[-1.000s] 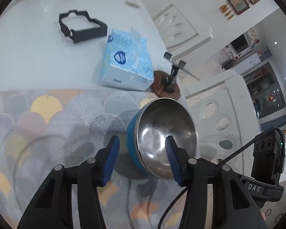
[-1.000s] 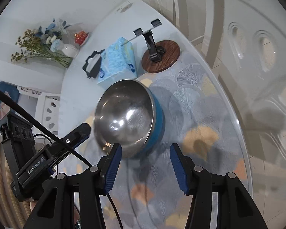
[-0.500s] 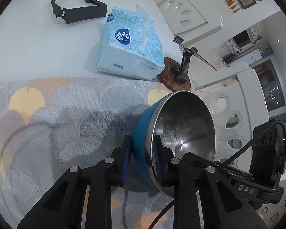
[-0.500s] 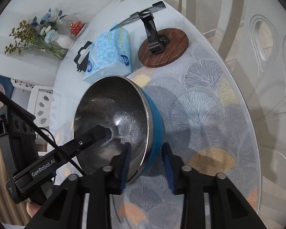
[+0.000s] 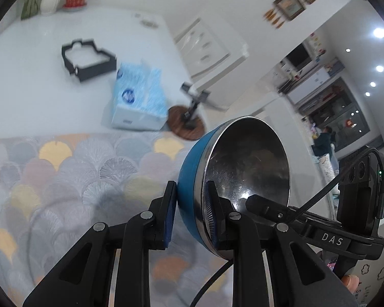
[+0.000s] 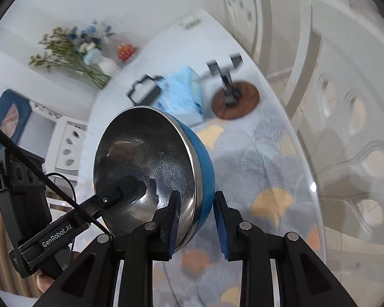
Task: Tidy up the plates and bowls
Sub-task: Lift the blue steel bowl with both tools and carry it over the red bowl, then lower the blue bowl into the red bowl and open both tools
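Two handheld grippers pinch opposite rim edges of a blue, steel-lined bowl (image 5: 233, 168) above the patterned mat (image 5: 64, 179): the left gripper (image 5: 190, 213) and the right gripper (image 6: 195, 220) each clamp its wall. The bowl hides part of the mat, and the far tissue pack (image 5: 138, 99), black tray (image 5: 87, 60) and stand (image 6: 229, 89) are motion-blurred. The tabletop (image 5: 25, 76) lies bare to the left; its right edge runs close beside the white chairs (image 6: 345, 102).
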A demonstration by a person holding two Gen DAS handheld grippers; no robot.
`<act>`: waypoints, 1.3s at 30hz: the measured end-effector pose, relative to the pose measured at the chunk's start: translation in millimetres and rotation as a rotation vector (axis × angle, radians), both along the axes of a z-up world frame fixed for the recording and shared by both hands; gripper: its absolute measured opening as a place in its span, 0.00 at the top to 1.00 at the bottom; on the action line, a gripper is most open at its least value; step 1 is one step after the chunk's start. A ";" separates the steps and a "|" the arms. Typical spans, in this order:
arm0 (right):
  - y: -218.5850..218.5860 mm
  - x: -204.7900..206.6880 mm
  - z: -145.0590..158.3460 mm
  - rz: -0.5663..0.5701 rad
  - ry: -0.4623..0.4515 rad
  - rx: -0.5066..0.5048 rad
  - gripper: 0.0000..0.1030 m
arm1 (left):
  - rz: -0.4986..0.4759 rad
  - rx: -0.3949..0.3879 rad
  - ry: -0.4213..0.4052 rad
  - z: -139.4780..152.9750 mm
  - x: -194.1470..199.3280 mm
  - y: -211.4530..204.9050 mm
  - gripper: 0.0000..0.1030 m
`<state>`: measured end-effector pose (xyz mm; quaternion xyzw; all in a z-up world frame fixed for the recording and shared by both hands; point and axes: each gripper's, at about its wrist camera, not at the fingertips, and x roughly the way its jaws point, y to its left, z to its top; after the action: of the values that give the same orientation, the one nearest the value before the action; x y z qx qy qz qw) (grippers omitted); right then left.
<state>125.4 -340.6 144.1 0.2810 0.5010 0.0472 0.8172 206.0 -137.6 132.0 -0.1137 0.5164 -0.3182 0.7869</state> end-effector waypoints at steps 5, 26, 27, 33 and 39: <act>25.2 -45.7 58.4 0.003 -0.094 -0.108 0.74 | -0.012 -0.037 -0.085 43.6 -38.7 10.7 0.81; 145.1 -239.8 100.4 0.011 -0.097 -0.115 0.74 | 0.074 -0.093 -0.089 77.4 -225.6 124.7 0.81; 151.9 -244.5 98.1 0.021 -0.090 -0.107 0.74 | 0.085 -0.092 -0.086 76.4 -231.9 132.2 0.81; 190.7 -269.1 90.8 0.071 -0.068 -0.086 0.74 | 0.142 -0.099 -0.072 70.7 -260.2 166.9 0.81; 207.9 -279.5 75.0 0.079 -0.010 -0.041 0.74 | 0.168 -0.062 -0.032 53.1 -274.4 184.4 0.81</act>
<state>-154.1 -132.7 219.1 0.2442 0.5087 0.0704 0.8226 -68.4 46.8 185.2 -0.1759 0.4822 -0.2687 0.8151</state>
